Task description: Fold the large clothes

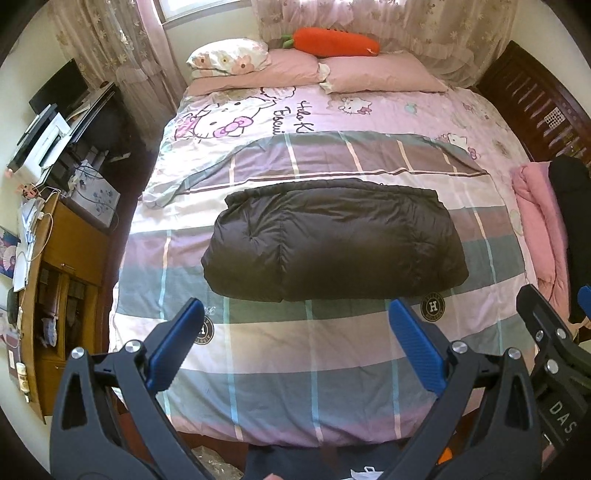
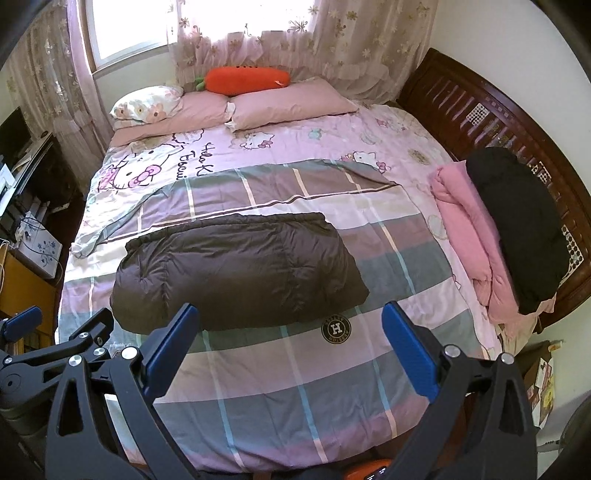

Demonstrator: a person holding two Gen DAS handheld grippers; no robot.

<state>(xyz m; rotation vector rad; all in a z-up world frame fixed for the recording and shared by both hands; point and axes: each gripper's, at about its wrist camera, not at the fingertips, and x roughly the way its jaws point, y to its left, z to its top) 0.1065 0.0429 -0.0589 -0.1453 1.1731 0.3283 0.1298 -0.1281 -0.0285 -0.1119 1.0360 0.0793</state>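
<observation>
Both spread hand-held grippers hover over plaid quilt.

Left black plastic two-finger gripper and right black plastic two-finger gripper: blue ribbed finger pads, silver round screws, triangular cut-outs in arms.

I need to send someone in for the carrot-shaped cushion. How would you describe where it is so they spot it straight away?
Start at the bed and look to its far end, under the curtained window. The carrot cushion lies across the top of the pink pillows, against the curtain. It is the only bright orange thing there, long and rounded with a small green tuft at one end.
</observation>
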